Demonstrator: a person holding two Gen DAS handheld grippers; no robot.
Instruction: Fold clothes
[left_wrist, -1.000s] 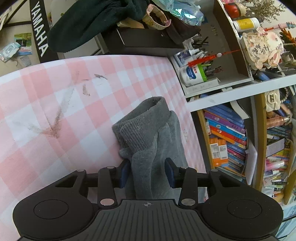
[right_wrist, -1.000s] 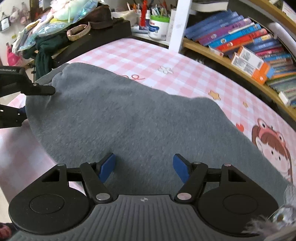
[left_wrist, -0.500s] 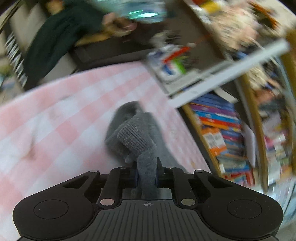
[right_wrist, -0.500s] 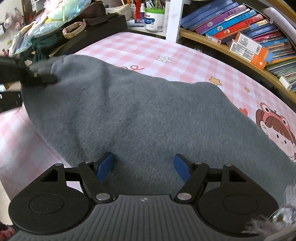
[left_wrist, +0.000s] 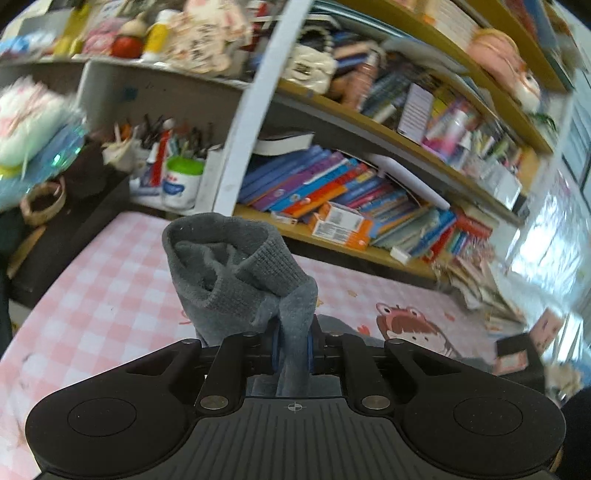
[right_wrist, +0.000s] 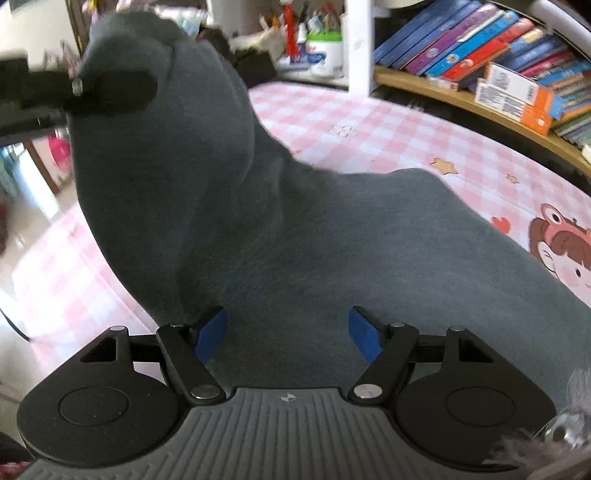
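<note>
A grey sweater (right_wrist: 332, 236) lies spread on the pink checked bed cover (right_wrist: 388, 136). My left gripper (left_wrist: 291, 349) is shut on the sweater's ribbed grey cuff (left_wrist: 236, 266) and holds the sleeve raised above the bed. In the right wrist view the left gripper (right_wrist: 74, 92) appears at the upper left with the sleeve hanging from it. My right gripper (right_wrist: 288, 334) is open, with its blue pads either side of the sweater's body, low over the fabric.
A bookshelf (left_wrist: 369, 206) full of books runs along the far side of the bed. A white cup of pens (left_wrist: 181, 181) stands on a shelf at the back left. A cartoon print (right_wrist: 557, 251) marks the cover at the right.
My left gripper has closed on the cuff, lifted the sleeve off the bed and swung toward the bookshelf. The right gripper has stayed open over the sweater.
</note>
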